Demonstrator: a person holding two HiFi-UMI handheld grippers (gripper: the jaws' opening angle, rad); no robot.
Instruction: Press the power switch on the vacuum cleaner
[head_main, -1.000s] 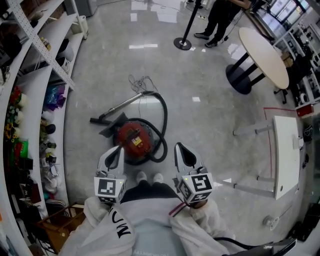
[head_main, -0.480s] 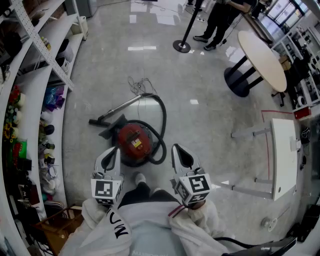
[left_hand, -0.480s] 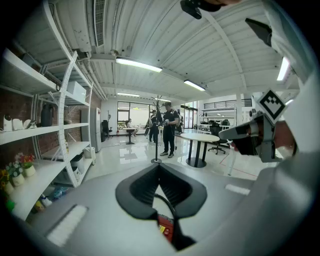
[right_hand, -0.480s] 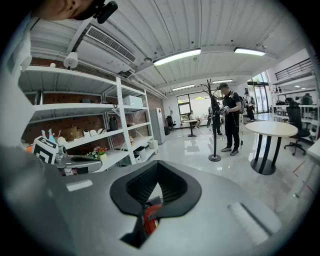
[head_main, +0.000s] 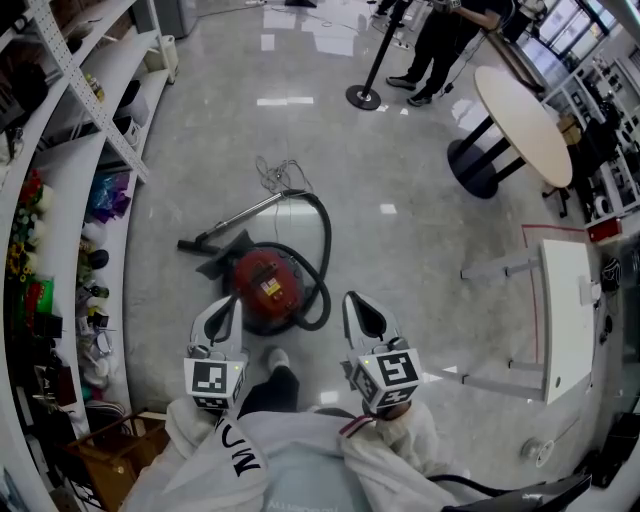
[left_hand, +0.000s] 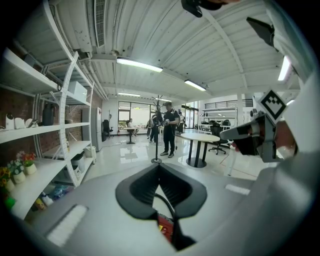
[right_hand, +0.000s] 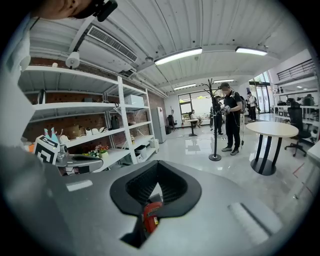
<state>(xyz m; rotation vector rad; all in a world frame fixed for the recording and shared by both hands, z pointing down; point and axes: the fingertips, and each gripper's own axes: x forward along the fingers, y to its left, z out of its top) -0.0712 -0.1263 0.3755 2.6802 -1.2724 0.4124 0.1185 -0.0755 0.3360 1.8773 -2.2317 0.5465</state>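
Note:
A red canister vacuum cleaner lies on the grey floor just ahead of my feet. Its black hose loops round it, and the metal wand with a floor nozzle points left. My left gripper hovers over the vacuum's near left edge with its jaws shut and empty. My right gripper hangs right of the hose, also shut and empty. In the left gripper view the tips meet, with red vacuum showing below them. The right gripper view shows its gripper and the vacuum the same way.
White shelving with plants and clutter runs along the left. A round table and a white desk stand at the right. A stanchion post and standing people are at the back. A loose cord lies beyond the wand.
The person has stepped: two shoes showed below the vacuum, now only one shows. The view has shifted slightly. Both grippers keep their pose, shut.

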